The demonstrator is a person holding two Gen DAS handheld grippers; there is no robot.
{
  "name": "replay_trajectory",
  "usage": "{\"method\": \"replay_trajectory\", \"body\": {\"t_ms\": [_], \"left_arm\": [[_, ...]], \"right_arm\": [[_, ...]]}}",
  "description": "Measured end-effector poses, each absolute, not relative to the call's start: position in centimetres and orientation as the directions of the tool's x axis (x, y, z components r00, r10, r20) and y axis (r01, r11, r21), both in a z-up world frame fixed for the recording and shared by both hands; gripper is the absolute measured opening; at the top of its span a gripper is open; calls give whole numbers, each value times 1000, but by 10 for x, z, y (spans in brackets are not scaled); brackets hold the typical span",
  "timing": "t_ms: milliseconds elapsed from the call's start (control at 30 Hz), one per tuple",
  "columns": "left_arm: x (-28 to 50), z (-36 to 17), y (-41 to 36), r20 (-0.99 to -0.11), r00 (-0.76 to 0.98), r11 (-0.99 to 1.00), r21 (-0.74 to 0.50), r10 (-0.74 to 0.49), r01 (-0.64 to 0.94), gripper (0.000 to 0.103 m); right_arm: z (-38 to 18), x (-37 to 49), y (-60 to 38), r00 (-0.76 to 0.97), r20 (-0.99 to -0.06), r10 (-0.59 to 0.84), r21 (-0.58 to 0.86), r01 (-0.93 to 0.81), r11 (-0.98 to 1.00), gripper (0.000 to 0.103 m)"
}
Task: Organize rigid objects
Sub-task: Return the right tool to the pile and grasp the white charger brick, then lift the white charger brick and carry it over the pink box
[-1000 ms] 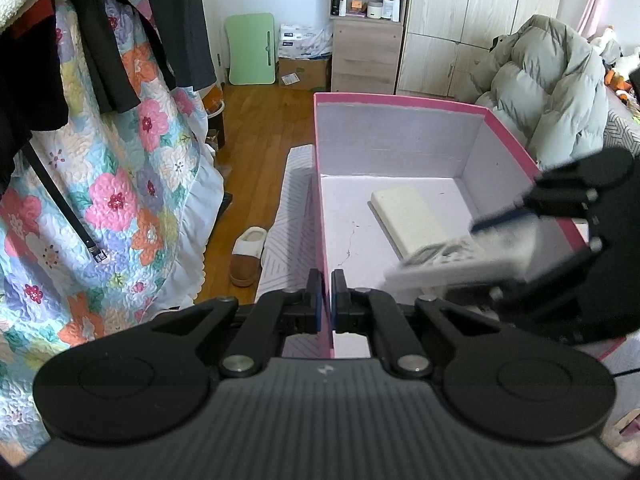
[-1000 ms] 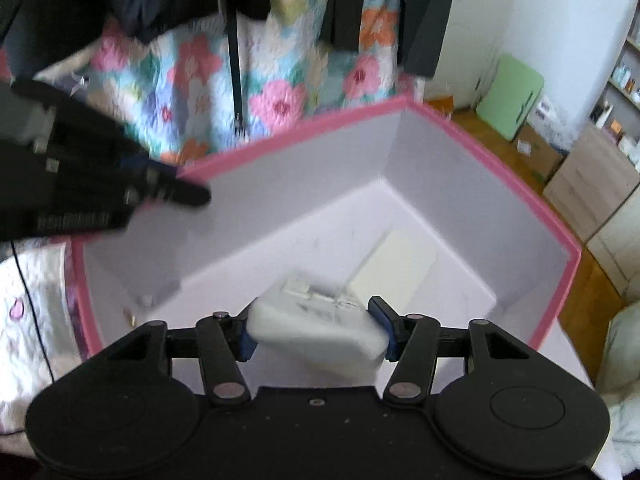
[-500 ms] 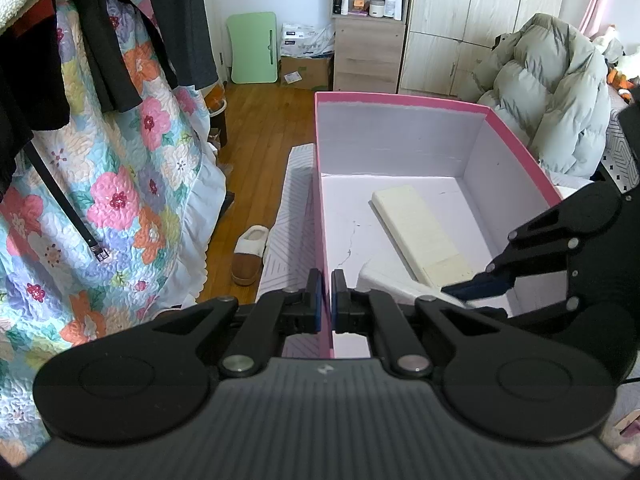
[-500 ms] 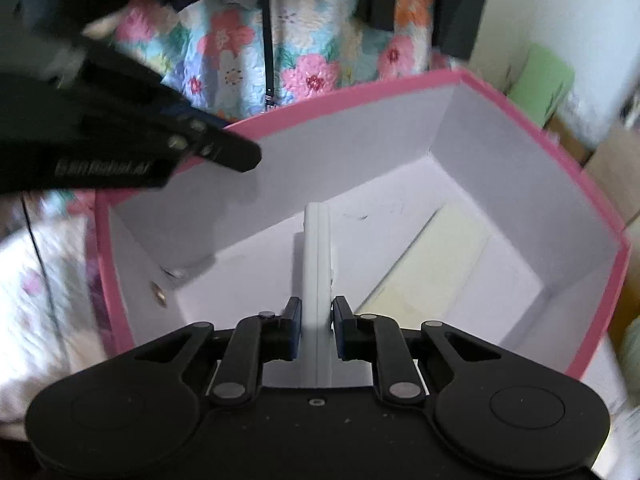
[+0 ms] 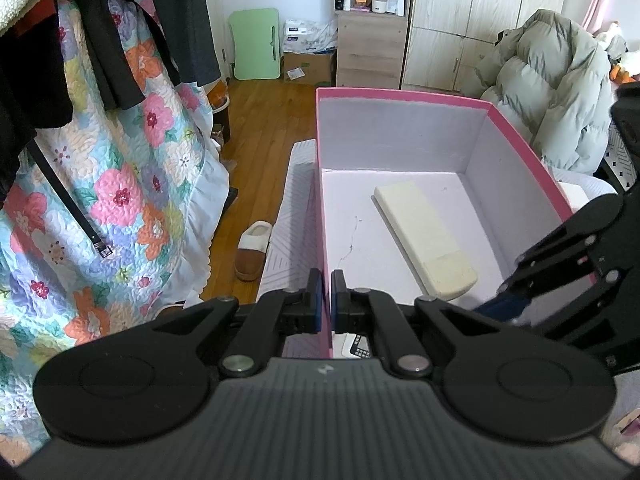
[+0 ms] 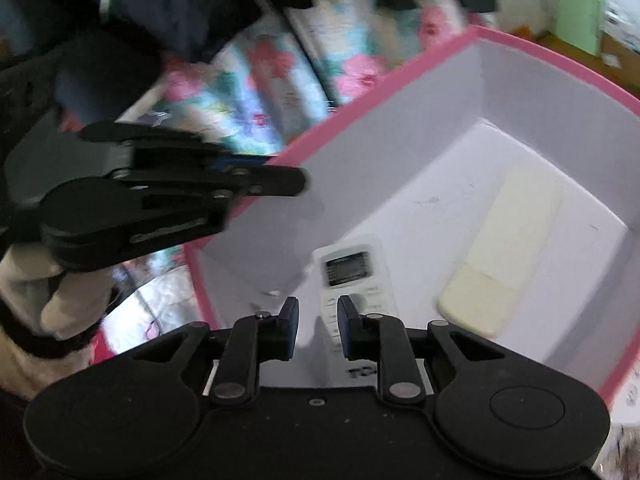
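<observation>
Remote just set down in the pink box

Left view: left tongs [image 5: 325,295] clamped tight on box wall [image 5: 323,216]; cream remote [image 5: 424,236] ahead-right inside. Right view: right tongs [image 6: 318,326] just opening, pads clear of white remote [image 6: 354,280] lying flat between and ahead. Next, probably: withdraw, fetch another item.
</observation>
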State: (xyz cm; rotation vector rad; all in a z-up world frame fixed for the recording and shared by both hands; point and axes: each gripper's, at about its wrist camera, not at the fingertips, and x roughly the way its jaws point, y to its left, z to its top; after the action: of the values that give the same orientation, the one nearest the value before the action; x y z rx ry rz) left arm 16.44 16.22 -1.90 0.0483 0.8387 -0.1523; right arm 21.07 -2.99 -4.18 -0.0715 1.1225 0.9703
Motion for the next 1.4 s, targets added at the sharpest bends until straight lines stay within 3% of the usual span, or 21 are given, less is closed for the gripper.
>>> {"method": "replay_trajectory", "body": {"t_ms": [133, 400, 667, 833, 933, 1100, 1300, 1400], "left_arm": [[164, -19, 161, -745, 658, 989, -11, -106, 146, 3], [163, -20, 158, -742, 664, 990, 6, -90, 141, 2], [165, -20, 157, -748, 658, 992, 3, -83, 129, 2], [166, -20, 153, -751, 657, 992, 20, -66, 123, 2], [165, -20, 149, -754, 655, 993, 28, -56, 117, 2], [166, -19, 148, -758, 650, 993, 30, -50, 112, 2], [165, -18, 147, -757, 651, 993, 33, -49, 114, 2], [165, -17, 146, -756, 653, 992, 47, -44, 121, 2]], "right_arm": [[-19, 200, -58, 194, -759, 621, 364, -664, 653, 28], [32, 171, -195, 421, -754, 504, 341, -404, 849, 37], [-1, 145, -297, 511, -798, 320, 313, -102, 944, 45], [-36, 141, -302, 511, -818, 265, 245, -106, 964, 56], [-47, 143, -299, 521, -841, 150, 126, -80, 989, 63], [-63, 154, -302, 502, -844, 188, 189, -49, 981, 71], [-82, 169, -295, 492, -862, 120, 144, 11, 990, 70], [-74, 164, -286, 515, -851, 99, 86, -50, 995, 67]]}}
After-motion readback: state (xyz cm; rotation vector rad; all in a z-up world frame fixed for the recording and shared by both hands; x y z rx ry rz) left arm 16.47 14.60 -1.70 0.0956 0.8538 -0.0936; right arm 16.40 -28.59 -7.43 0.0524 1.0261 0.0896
